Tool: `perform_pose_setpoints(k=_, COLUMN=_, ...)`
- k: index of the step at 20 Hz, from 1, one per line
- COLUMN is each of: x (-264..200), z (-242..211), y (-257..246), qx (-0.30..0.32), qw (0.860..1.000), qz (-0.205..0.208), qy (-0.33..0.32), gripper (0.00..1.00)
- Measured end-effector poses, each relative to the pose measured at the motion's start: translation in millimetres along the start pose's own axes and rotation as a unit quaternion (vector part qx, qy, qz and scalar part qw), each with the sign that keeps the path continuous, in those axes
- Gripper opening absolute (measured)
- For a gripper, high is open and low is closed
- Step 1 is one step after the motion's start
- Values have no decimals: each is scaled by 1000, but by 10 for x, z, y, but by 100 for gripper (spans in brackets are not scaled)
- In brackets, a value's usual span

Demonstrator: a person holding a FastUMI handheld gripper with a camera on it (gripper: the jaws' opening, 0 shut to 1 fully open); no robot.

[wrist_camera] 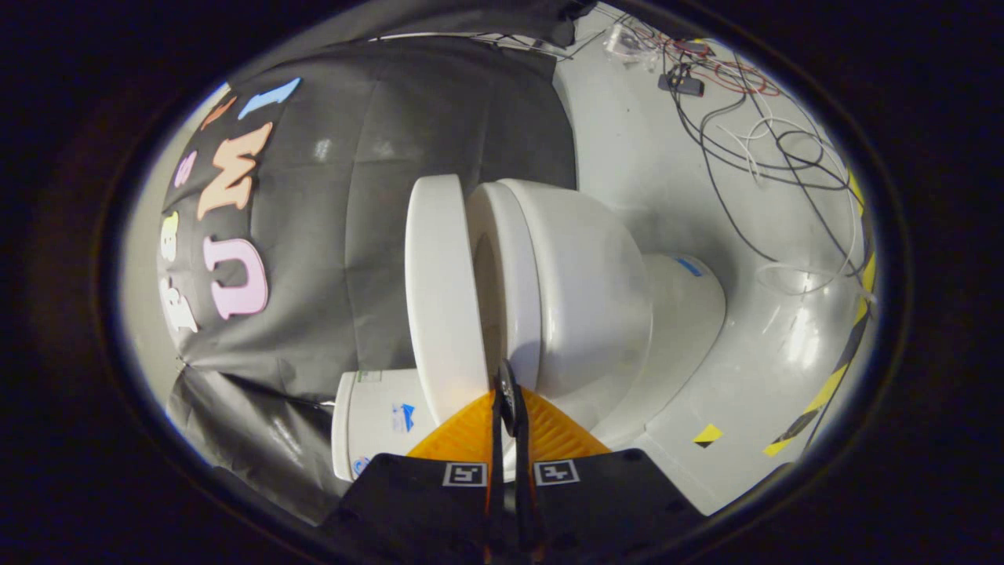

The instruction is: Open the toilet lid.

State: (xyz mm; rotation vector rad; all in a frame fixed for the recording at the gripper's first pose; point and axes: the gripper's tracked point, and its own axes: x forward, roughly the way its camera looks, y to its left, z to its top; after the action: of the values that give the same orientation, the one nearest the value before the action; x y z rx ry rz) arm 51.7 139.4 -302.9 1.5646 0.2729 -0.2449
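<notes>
Two fingers of the gripper (507, 392) rise from six o'clock and lie pressed almost together, their tips meeting at a narrow dark point with hardly a slit between them. That point sits right at the lower rim of the toilet lid (443, 298), in the gap between the lid and the seat (508, 275); whether anything is pinched there I cannot tell, since the tips cover the spot. The whole view is rolled on its side, so the gripper is held turned about a quarter turn: the toilet bowl (596, 306) lies at three o'clock of the lid, with its pedestal (686, 314) stretching farther toward three o'clock onto the grey floor (651, 173). The lid stands a little apart from the seat, the opening between them showing as a shadowed wedge. The cistern (376, 420) sits at eight o'clock from the fingertips, partly behind the lid and the left finger, with small stickers too small to make out. Beyond the lid hangs the black cloth wall (329, 259). At one o'clock a tangle of cables (753, 133) lies on the floor, with small devices among them that are too small to identify. Yellow-and-black tape (831, 384) runs along the floor at four o'clock, and a small yellow marker (707, 434) lies near the pedestal's foot.
</notes>
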Motion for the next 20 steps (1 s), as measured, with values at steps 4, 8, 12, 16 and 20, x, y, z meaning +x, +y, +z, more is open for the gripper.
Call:
perform_pose_setpoints(k=4, x=-47, z=-75, y=329, qx=-16, qw=999, qz=31, qy=-1, gripper=7)
perform_pose_setpoints(k=8, x=-92, z=-121, y=457, qx=0, qw=999, qz=40, qy=-1, gripper=7)
perform_pose_setpoints(k=12, x=-120, z=-186, y=530, qx=-32, qw=999, qz=26, qy=-5, gripper=8)
perform_pose_setpoints(k=16, x=-135, z=-143, y=615, qx=-55, qw=998, qz=17, qy=-26, gripper=8)
perform_pose_setpoints(k=20, x=-161, z=-163, y=833, qx=-99, qw=993, qz=24, qy=-66, gripper=8)
